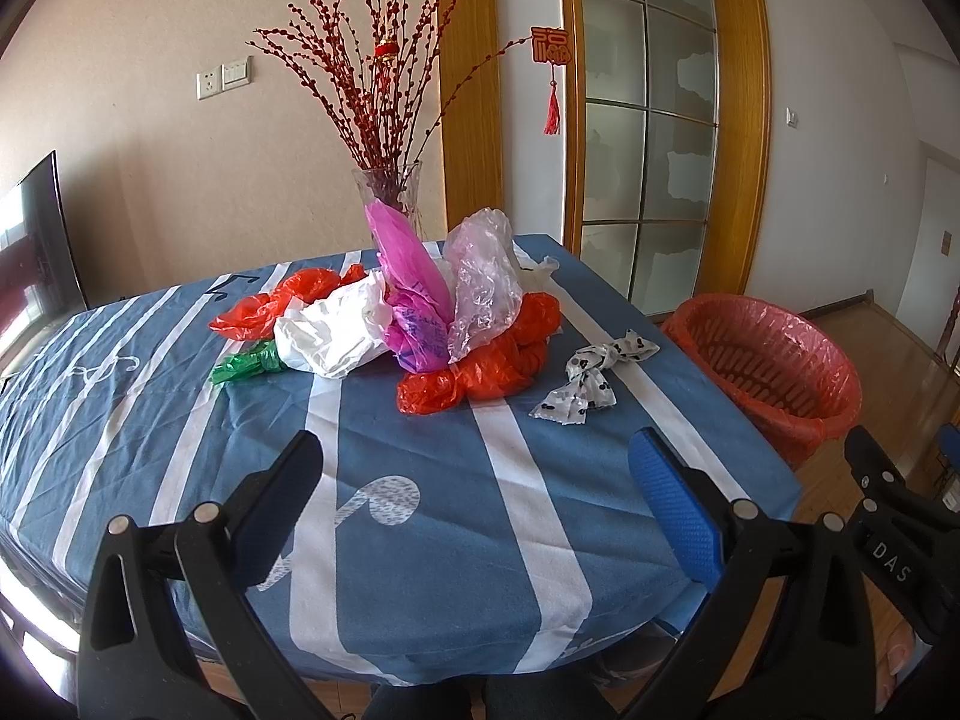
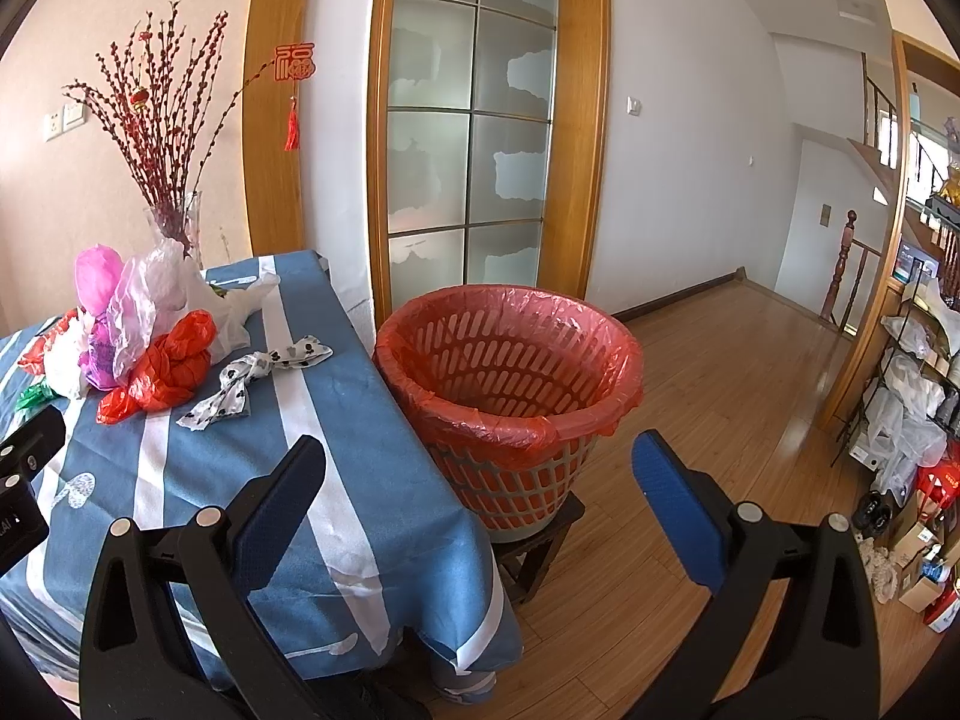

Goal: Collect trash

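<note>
A heap of crumpled plastic bags lies mid-table: a red bag (image 1: 480, 369), a white bag (image 1: 336, 330), a magenta bag (image 1: 408, 294), a clear bag (image 1: 483, 282), a green bag (image 1: 246, 363) and a knotted white bag with black spots (image 1: 594, 375). The spotted bag (image 2: 252, 381) and red bag (image 2: 162, 369) also show in the right wrist view. My left gripper (image 1: 474, 468) is open and empty over the near table edge. My right gripper (image 2: 477, 468) is open and empty, in front of the waste basket (image 2: 510, 384) with its red liner, right of the table.
The table wears a blue-and-white striped cloth (image 1: 420, 510). A glass vase (image 1: 390, 198) with red twigs stands behind the heap. The basket (image 1: 768, 372) sits on a low stool (image 2: 540, 546) on the wood floor. Shelves with clutter (image 2: 912, 408) stand at far right.
</note>
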A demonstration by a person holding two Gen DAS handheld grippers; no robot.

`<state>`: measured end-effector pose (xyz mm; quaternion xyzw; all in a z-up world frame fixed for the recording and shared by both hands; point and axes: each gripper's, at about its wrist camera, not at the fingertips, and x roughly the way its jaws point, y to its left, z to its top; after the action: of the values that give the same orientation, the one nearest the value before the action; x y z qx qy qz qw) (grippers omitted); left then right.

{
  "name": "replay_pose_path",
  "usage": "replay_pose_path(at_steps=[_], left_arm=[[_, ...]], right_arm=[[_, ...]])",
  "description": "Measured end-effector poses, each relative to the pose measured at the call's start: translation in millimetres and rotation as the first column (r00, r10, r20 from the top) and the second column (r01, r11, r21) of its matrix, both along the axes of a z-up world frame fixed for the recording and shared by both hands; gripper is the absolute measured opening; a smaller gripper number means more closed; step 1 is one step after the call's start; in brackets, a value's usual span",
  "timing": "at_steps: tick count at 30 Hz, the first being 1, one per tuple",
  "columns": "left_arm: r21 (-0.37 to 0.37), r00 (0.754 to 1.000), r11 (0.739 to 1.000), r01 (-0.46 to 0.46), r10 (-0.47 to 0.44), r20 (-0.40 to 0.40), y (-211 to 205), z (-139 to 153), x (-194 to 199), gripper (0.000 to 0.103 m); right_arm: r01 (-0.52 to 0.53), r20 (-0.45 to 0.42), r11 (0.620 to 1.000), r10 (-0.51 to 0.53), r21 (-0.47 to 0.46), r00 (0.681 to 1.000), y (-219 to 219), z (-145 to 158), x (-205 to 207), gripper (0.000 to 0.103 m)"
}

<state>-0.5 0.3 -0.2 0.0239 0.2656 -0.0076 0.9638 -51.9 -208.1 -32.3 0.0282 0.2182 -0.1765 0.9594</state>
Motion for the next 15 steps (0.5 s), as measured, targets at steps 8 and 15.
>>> replay_pose_path(at_steps=[8,15], left_arm=[[0.0,1.0,1.0,0.0,0.0,-0.002,-0.1,0.0,0.1,0.099],[0.001,1.0,1.0,0.001,-0.001,-0.003,0.1,0.1,-2.0,0.099]], right_arm=[[0.0,-0.001,1.0,0.0,0.0,1.0,-0.1,-0.2,0.4,0.101],[0.0,-0.001,1.0,0.0,0.001,1.0,-0.5,-0.5,0.3,0.101]])
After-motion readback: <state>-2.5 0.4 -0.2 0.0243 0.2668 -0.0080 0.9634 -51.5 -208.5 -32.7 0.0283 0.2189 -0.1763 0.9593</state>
